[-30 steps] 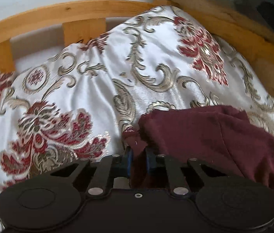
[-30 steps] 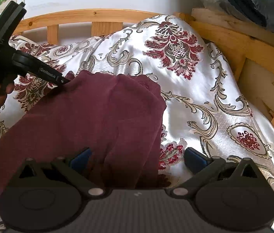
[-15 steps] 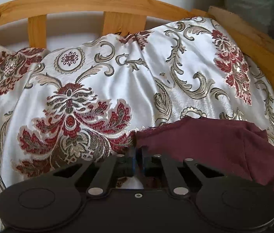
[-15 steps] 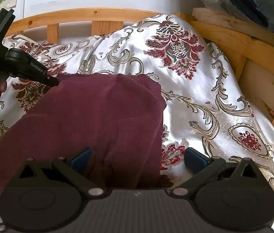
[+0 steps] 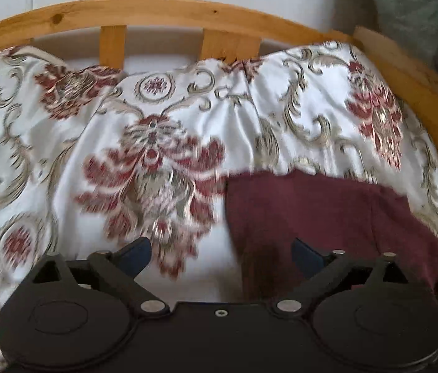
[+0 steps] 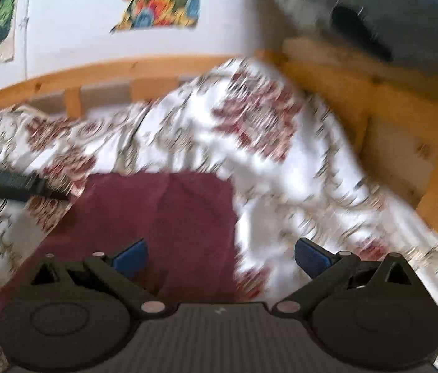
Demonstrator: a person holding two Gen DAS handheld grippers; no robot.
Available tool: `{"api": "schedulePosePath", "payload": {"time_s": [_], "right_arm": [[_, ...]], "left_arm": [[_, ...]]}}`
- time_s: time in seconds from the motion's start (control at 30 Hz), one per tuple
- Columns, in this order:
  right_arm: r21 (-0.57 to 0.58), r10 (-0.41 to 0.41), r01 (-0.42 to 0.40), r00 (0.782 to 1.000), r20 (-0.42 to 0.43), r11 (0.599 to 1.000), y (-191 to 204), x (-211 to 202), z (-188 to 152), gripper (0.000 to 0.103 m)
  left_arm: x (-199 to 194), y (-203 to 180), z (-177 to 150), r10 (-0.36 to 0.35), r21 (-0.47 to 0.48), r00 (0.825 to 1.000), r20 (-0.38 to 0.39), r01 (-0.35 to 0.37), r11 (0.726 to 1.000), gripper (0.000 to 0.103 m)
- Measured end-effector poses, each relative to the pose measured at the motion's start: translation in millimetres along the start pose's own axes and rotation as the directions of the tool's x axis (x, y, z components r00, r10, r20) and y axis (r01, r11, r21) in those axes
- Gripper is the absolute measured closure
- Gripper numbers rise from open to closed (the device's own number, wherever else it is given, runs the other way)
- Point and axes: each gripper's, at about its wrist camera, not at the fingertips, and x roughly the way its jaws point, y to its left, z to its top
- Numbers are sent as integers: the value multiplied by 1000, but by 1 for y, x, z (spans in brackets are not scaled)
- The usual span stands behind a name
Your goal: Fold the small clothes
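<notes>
A dark maroon garment (image 5: 318, 217) lies flat on the floral white bedspread (image 5: 63, 161). In the left wrist view my left gripper (image 5: 220, 253) has its jaws opening wide, and the cloth's left edge lies between the blue pads untouched. In the right wrist view the same maroon garment (image 6: 159, 217) lies folded into a rough rectangle, its right edge running between the pads. My right gripper (image 6: 220, 253) is open above it, gripping nothing. The left gripper's fingers (image 6: 23, 186) show at the cloth's far left corner.
A curved wooden bed rail (image 5: 156, 12) with slats runs along the back, and a wooden side board (image 6: 405, 118) rises on the right. Colourful pictures (image 6: 159, 0) hang on the white wall. A dark bundle (image 6: 405, 9) sits at the upper right.
My left gripper let go of the maroon cloth's corner and opened wide, pulling back to the left. The cloth now lies flat. My right gripper rose a little, staying open.
</notes>
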Motion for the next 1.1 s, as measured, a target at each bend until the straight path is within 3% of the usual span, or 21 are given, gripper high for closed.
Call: {"api": "schedulePosePath", "payload": {"time_s": [0.23,0.3,0.37,0.43,0.57,0.7,0.97,1.1], "right_arm": [[58,-51,46,995,88,997,-28,-20,5,0],[110,-55,42,992,113,993,-37,-24,6,0],[172,-52,30,990,128,985,-46,-27,8,0],[240,-28,-6,990,138,971,-56,-32,6,0],[348,40,-87,989,140,934,-68,-34,-1,0],[391,48,-87,993,109,916,-72,-23,-2,0],[345,118,-154,985,123,926,-61,-14,0,0],[298,127,-155,986,109,942,-50,-7,1,0]], "left_arm": [[-48,-18,-33,-5,15,999,37,4,1000,1],[-60,-31,-42,51,36,999,17,-52,998,1],[-69,-45,-50,157,55,988,-8,-156,986,1],[-78,-54,-58,202,74,979,-5,-201,977,1],[-93,-58,-77,188,84,982,2,-188,979,1],[-91,-54,-86,150,85,988,-44,-146,986,1],[-82,-41,-87,107,-65,991,-82,-112,992,1],[-75,-41,-89,108,-76,990,-91,-115,990,1]]}}
